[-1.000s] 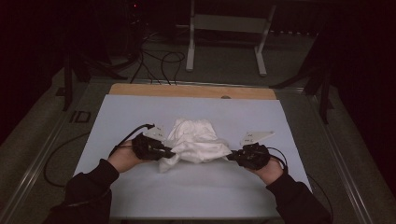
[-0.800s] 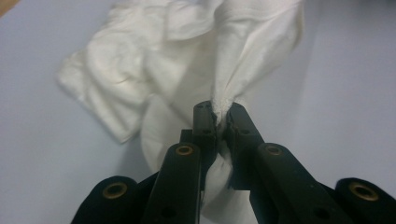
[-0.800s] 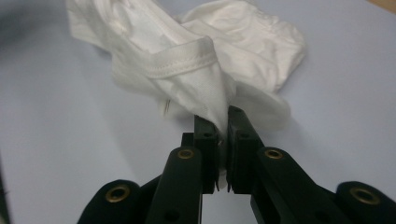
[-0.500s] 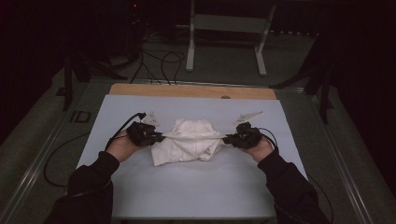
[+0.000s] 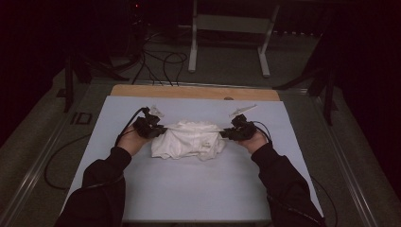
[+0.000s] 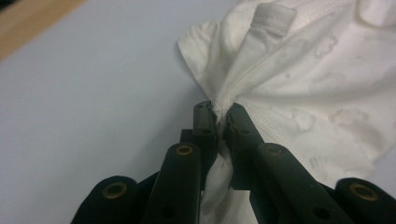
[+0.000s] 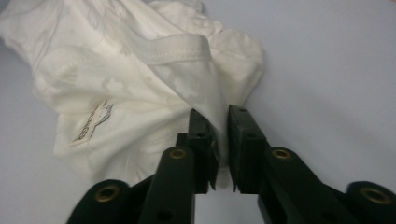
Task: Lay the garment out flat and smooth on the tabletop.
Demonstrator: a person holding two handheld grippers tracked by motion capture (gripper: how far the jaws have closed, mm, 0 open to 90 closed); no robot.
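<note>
High view: white garment (image 5: 189, 140) is lying mid-table on the pale blue mat (image 5: 189, 198), its top edge stretching between left gripper (image 5: 158, 128) and right gripper (image 5: 227, 133). Risk, judging from here: the right side is likely slipping free, so the stretch collapses and the cloth bunches again.

Left gripper view: jaws are pinching together on a gathered fold of the garment (image 6: 299, 74), fabric poking out below the pads.

Right gripper view: jaws have just been opening; a fold of the garment (image 7: 140, 93) is sitting between them, the left pad touching it, a gap showing at the right pad, so the grip is loosening.
</note>
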